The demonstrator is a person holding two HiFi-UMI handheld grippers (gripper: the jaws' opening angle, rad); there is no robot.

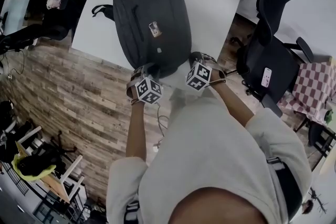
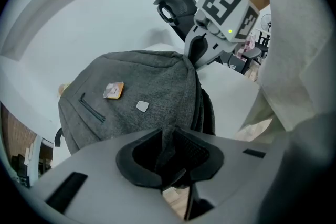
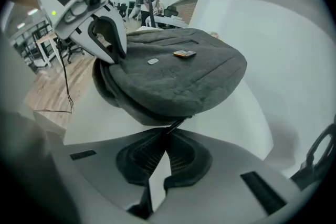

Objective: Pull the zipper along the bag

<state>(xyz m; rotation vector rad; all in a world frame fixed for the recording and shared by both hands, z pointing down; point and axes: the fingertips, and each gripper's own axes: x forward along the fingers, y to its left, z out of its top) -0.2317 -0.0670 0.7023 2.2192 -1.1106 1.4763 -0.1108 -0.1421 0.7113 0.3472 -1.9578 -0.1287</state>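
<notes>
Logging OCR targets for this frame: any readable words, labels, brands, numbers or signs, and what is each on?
No legible text in any view.
Orange badge on the bag: print too small to read.
Pale patch on the bag: nothing readable.
Marker cubes: black-and-white square patterns, no letters.
White card on the chair: too blurred to read.

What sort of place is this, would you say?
Probably an open-plan office: a white table, a black swivel chair beside it, and rows of desks under ceiling lights further back.
</notes>
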